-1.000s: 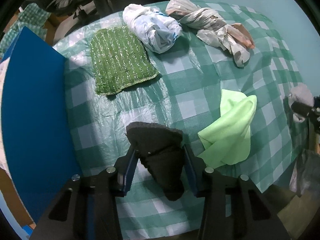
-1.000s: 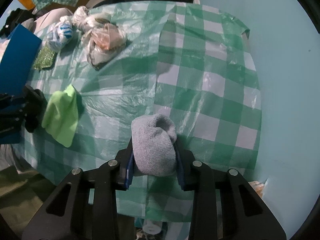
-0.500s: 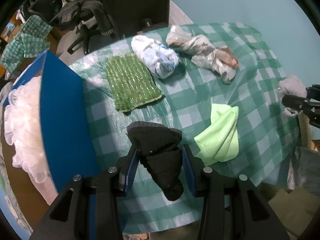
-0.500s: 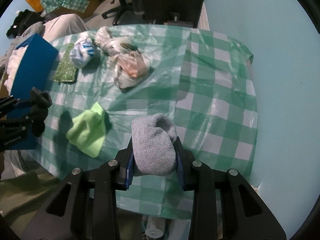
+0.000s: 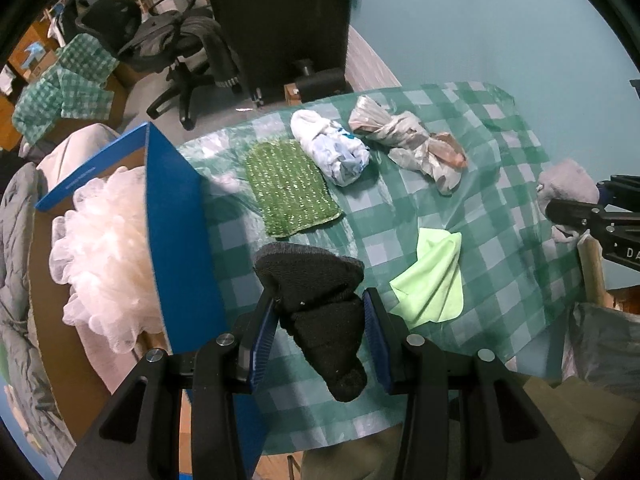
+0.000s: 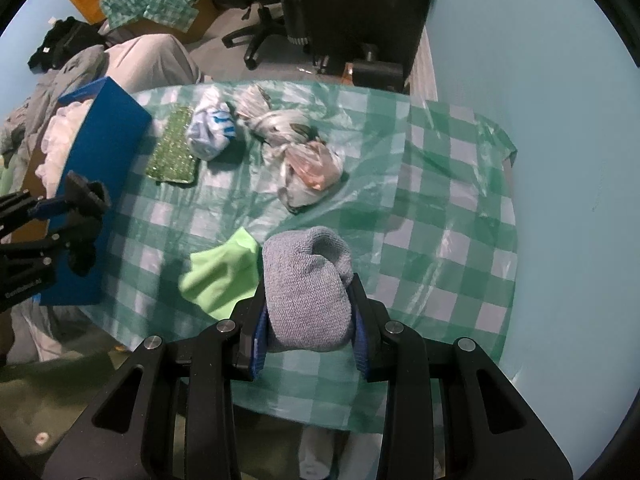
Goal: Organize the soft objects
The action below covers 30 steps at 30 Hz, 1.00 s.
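My left gripper [image 5: 320, 320] is shut on a black knitted sock [image 5: 316, 304] and holds it above the near edge of the table, beside the blue box [image 5: 180, 232]. High over the table's front, my right gripper [image 6: 308, 312] is shut on a grey sock [image 6: 306, 292]. The right wrist view shows the left gripper [image 6: 86, 200] with its black sock at the far left. The left wrist view shows the right gripper [image 5: 576, 208] and its grey sock [image 5: 564, 184] at the far right. On the checked tablecloth [image 5: 500, 152] lie a light green cloth [image 5: 436, 280], a green scrub pad [image 5: 290, 188] and two bundled plastic bags [image 5: 332, 152] [image 5: 412, 140].
A blue-walled cardboard box holds a white mesh pouf [image 5: 104, 248] at the table's left end. Office chairs [image 5: 176, 56] and a dark cabinet [image 5: 280, 20] stand behind the table. A pale blue wall [image 6: 560, 120] runs along the right side.
Both grippers have risen well above the table with their socks still held. The table looks smaller, and the blue box with the white pouf has come into view.
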Each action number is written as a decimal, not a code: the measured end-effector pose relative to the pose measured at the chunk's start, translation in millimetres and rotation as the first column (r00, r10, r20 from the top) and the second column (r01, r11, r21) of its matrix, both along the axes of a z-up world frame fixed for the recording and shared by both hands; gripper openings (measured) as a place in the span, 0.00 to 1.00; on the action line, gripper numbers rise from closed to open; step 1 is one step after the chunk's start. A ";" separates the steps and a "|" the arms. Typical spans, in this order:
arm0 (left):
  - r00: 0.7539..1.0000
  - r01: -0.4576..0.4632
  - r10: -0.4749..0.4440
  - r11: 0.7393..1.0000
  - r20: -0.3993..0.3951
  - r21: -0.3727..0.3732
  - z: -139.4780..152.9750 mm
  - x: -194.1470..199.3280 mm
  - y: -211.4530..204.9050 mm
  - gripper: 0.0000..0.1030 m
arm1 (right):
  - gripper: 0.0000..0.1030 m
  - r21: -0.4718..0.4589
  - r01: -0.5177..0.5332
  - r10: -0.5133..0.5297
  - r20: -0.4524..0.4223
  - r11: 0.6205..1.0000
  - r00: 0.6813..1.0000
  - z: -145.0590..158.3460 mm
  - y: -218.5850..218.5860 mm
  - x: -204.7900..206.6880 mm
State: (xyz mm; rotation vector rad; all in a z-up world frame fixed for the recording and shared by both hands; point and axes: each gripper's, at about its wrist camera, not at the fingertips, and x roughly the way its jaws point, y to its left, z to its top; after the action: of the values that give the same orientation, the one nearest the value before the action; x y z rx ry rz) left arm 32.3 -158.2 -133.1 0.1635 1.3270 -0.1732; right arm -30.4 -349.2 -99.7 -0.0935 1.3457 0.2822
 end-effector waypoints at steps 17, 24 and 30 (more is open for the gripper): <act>0.996 -0.019 0.020 1.000 0.088 -0.012 49.6 -13.0 23.5 0.42 | 0.32 0.030 -0.077 0.075 0.059 0.997 0.995 44.8 49.8 1.5; 0.993 -0.041 0.043 0.999 0.114 -0.023 67.4 -17.5 40.9 0.42 | 0.32 0.044 -0.116 0.113 0.078 0.992 0.991 57.0 75.7 1.7; 0.990 -0.065 0.068 0.998 0.122 -0.026 75.4 -21.9 60.7 0.42 | 0.32 0.062 -0.152 0.146 0.091 0.986 0.985 64.0 100.6 1.6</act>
State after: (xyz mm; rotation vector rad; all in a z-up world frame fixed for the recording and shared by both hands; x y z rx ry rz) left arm 10.4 -97.5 -57.6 0.1093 1.2053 -0.1190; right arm -28.8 -248.7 -35.7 -0.1478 1.2441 0.4463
